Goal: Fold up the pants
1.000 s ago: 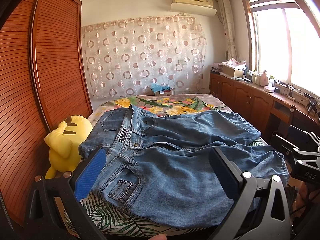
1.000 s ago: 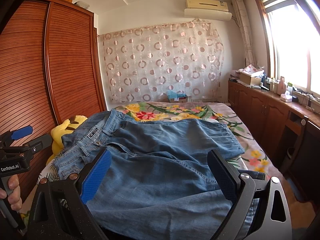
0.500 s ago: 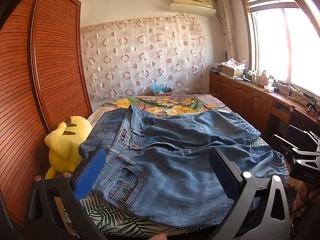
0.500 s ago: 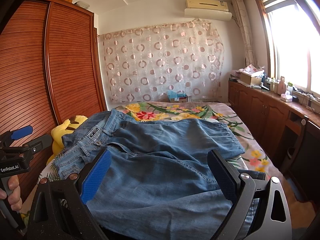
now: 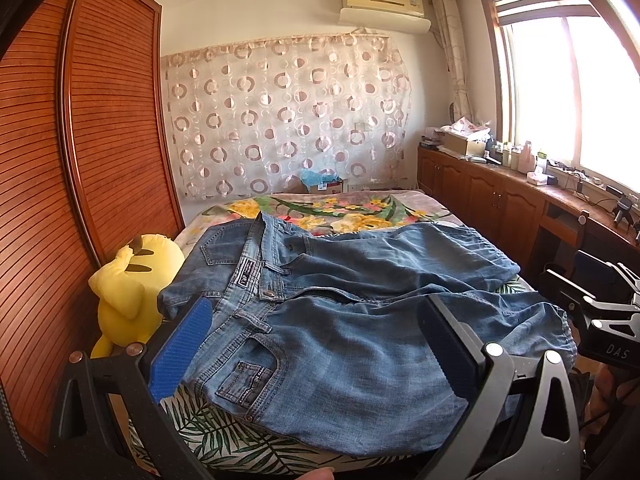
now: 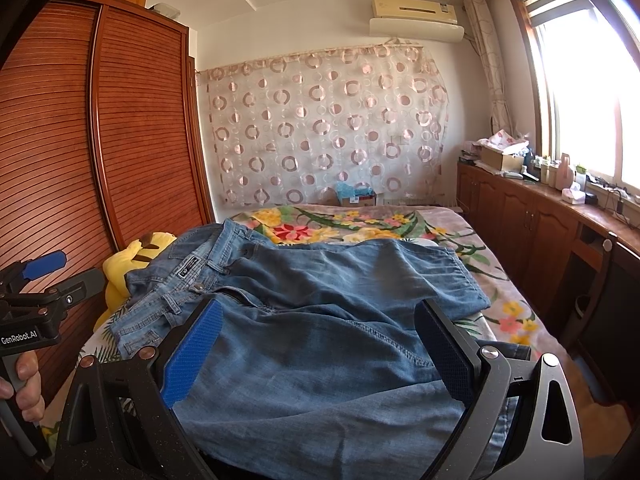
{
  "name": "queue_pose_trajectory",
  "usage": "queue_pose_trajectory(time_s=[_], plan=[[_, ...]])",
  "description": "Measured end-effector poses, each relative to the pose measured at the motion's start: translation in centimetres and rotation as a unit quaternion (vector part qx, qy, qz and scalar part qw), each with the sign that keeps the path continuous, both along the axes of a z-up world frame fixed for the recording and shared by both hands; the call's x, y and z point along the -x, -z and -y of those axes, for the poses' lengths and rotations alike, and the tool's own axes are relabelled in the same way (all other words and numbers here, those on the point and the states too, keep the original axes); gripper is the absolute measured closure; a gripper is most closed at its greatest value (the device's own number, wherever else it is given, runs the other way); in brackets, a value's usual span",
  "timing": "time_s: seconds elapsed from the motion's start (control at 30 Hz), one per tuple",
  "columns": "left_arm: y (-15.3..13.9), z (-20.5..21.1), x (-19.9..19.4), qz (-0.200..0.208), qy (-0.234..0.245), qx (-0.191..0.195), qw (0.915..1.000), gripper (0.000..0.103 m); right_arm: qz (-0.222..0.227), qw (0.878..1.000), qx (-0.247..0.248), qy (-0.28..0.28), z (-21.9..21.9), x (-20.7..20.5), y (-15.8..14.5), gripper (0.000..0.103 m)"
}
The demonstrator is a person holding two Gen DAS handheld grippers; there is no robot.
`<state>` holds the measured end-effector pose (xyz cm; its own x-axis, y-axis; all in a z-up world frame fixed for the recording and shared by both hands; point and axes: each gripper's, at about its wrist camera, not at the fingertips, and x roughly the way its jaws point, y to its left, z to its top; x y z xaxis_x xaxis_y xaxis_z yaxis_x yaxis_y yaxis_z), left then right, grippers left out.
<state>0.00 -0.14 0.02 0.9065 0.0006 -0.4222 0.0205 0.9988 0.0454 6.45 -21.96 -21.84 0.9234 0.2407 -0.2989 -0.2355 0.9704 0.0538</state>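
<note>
Right now both grippers have their jaws wide apart, with nothing held between them.

In the left wrist view, the left gripper (image 5: 316, 344) has two fingers. One has a bright blue pad (image 5: 182, 346) at about 8 o'clock, and one looks dark at about 4 o'clock. In the right wrist view, the right gripper (image 6: 320, 344) also has two fingers, each with a blue pad (image 6: 194, 354).

One pair of blue jeans (image 5: 340, 308) lies spread out on the bed (image 5: 340, 208). The jeans sit just past the open jaws of both grippers and fill the gap between the fingers in each view. I cannot tell if any finger touches the cloth. The waist with its button and small label is toward 10 o'clock. The two legs run toward 3 o'clock, one behind the other. One front pocket lies near the blue pad in the left view.

One yellow plush toy (image 5: 128, 292) sits at 9 o'clock, right beside the waist of the jeans, next to the brown wardrobe (image 5: 80, 160).

Further out, one curtain with circles (image 5: 288, 120) hangs at 12 o'clock, with one air conditioner (image 5: 384, 6) above it. One window (image 5: 568, 92) shines at 2 o'clock, over a long wooden counter (image 5: 520, 188).

In the right wrist view, the left hand (image 6: 24, 388) holds the other gripper's handle at 8 o'clock.
</note>
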Motion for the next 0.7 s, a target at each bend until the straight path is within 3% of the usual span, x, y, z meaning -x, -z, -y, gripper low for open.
queue_pose_trajectory(time_s=[0.4, 0.7], plan=[[0.0, 0.0, 0.0, 0.0, 0.0, 0.0, 1.0, 0.0, 0.0, 1.0, 0.0, 0.0, -0.1, -0.2, 0.1, 0.006], [1.7, 0.1, -1.4, -0.023, -0.007, 0.01, 0.9997, 0.0, -0.018, 1.0, 0.007, -0.005, -0.4, -1.2, 1.0, 0.006]])
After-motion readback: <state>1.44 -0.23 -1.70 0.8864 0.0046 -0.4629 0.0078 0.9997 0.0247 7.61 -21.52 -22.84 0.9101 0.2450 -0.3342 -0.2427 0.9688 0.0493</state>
